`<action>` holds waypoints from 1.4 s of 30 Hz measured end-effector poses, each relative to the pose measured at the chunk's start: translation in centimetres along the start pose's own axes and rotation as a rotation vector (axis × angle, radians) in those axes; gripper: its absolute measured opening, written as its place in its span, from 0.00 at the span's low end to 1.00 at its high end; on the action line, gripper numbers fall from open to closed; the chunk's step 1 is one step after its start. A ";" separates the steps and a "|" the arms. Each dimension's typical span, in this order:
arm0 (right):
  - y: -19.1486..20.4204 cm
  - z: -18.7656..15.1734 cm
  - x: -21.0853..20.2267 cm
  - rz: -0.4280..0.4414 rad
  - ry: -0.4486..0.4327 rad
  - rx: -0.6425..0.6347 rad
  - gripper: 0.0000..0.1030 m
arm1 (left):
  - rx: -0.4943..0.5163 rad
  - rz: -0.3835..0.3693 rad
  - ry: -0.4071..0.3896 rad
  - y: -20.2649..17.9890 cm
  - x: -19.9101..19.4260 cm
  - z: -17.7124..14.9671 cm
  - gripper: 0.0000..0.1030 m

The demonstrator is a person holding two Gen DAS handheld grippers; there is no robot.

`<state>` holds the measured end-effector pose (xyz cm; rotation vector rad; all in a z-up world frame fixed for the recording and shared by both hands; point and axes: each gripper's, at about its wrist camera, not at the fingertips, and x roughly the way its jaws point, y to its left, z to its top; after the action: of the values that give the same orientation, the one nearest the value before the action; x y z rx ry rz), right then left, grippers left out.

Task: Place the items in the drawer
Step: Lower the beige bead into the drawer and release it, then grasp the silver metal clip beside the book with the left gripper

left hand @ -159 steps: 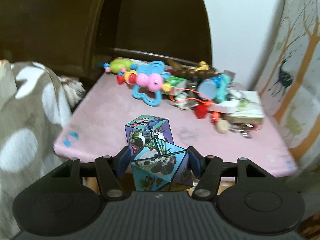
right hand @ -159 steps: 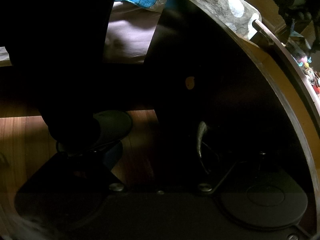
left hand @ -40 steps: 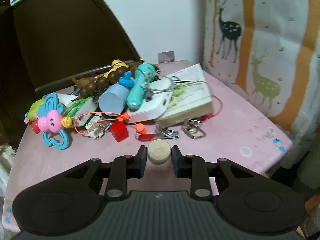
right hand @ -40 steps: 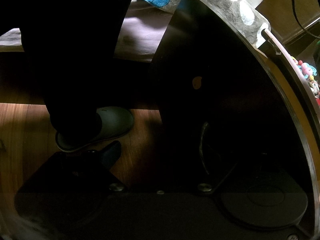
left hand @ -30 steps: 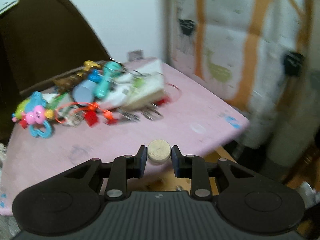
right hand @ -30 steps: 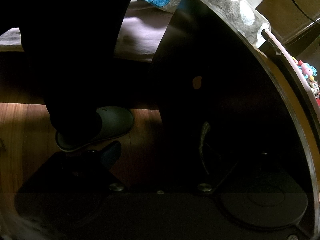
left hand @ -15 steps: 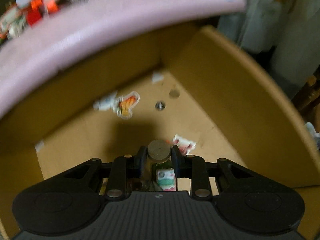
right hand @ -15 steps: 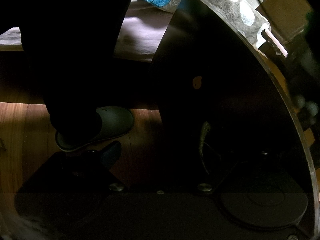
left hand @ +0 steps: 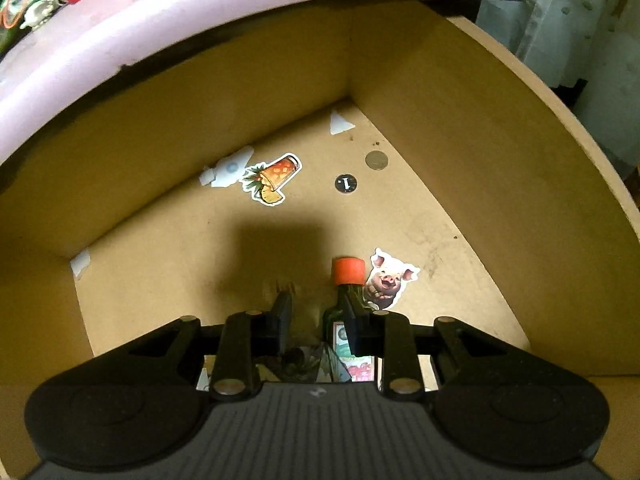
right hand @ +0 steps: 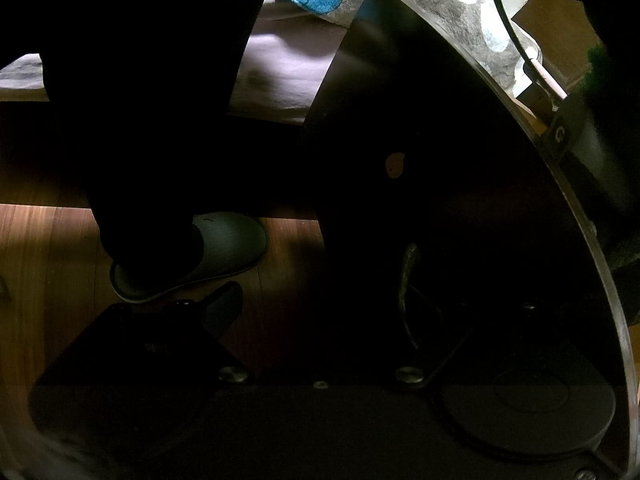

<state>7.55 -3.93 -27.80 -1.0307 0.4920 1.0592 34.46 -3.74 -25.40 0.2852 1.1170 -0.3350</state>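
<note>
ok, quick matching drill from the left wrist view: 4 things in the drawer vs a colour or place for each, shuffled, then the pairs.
Things:
1. bottle cap
2. pig sticker
3. coin marked 1
4. pineapple drink sticker

Descriptions:
A. dark disc near the far right corner
B. orange-red
C. just right of the bottle cap
D. beside a white scrap, far left of the coins

Pairs: 1-B, 2-C, 3-A, 4-D

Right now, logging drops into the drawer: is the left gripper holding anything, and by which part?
Nothing: the left gripper has its jaws apart and empty, over the drawer.
</note>
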 end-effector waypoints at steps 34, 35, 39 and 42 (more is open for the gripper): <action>0.0 -0.1 0.1 0.003 -0.002 -0.009 0.89 | -0.140 -0.002 -0.552 3.0 -10.8 11.1 0.59; 0.0 -0.1 0.1 0.003 -0.003 -0.010 0.89 | -0.136 0.005 -0.549 3.1 -10.4 11.5 0.55; 0.1 -0.1 0.1 0.004 -0.005 -0.013 0.89 | -0.115 0.031 -0.530 3.5 -8.9 12.8 0.42; 0.1 -0.2 0.0 0.005 -0.007 -0.016 0.89 | -0.097 0.048 -0.517 3.6 -8.1 13.4 0.37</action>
<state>7.51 -4.04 -27.94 -1.0398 0.4816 1.0722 43.74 -4.73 -12.31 0.1264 0.6137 -0.2893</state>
